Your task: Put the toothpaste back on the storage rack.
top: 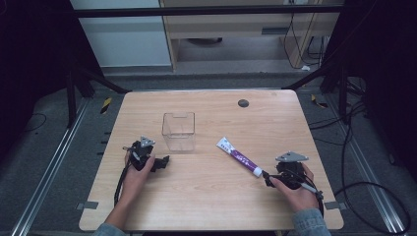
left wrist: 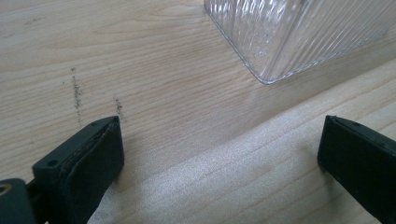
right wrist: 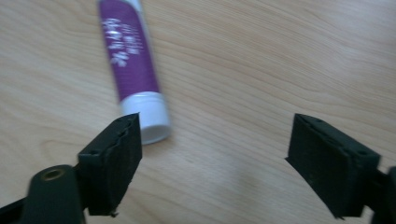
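Tube (top: 240,157): purple body with white lettering, white cap, white flat end. Box (top: 179,131) left of tube: clear, ribbed walls. Table (top: 211,196): pale wood grain. Both grippers (top: 164,161) (top: 266,178): black, grey top plates.

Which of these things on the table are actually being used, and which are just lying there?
In use:
- purple tube, white cap toward the open right hand-held gripper
- clear plastic box, just ahead of the open left hand-held gripper

Lying about:
- dark round disc near the table's far edge
- cables on the floor
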Available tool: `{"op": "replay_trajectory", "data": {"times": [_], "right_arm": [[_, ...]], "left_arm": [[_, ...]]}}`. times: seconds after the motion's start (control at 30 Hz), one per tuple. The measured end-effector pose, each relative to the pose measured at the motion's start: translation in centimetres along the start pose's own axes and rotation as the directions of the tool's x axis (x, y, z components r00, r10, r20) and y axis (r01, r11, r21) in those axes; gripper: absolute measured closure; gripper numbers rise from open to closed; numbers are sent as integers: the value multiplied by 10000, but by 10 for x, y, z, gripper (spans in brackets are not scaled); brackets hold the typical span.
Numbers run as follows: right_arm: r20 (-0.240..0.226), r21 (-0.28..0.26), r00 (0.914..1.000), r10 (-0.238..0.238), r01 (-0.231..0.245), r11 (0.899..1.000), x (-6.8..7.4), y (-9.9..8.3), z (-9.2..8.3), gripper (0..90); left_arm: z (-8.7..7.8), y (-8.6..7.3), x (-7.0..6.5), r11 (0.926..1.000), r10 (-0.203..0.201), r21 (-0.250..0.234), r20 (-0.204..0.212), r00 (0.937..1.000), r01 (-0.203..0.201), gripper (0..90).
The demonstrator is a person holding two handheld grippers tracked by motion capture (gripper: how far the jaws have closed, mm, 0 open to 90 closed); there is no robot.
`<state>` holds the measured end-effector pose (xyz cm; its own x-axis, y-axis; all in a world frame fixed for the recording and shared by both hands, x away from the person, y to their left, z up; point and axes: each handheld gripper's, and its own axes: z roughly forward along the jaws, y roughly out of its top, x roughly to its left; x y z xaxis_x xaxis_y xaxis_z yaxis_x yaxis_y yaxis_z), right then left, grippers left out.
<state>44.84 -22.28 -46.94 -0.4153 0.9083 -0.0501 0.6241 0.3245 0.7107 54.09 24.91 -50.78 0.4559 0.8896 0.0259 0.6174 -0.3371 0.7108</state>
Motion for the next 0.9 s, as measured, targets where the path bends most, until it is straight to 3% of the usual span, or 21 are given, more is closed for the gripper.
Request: {"op": "replay_trajectory", "data": {"times": [0.17,0.37,0.6,0.73,0.9], "right_arm": [[-495,101,9966,-661,666,9977,18,17,0,236],[-902,467,9840,-1535,1581,9863,37,49,10,208],[-1313,788,9735,-1872,1985,9769,45,78,20,266],[-1566,1373,9636,-2168,2386,9614,51,94,31,296],[-1667,1726,9600,-2252,2532,9519,54,106,40,307]], "left_arm": [[0,0,0,10000,-27,1,-30,10000,27,0],[0,0,-1,10000,-37,6,-38,10000,37,0],[0,0,-1,10000,-37,6,-48,10000,37,0],[0,0,-1,10000,-65,-7,-43,10000,65,0],[0,0,-1,10000,-78,-5,-31,10000,78,0]]}}
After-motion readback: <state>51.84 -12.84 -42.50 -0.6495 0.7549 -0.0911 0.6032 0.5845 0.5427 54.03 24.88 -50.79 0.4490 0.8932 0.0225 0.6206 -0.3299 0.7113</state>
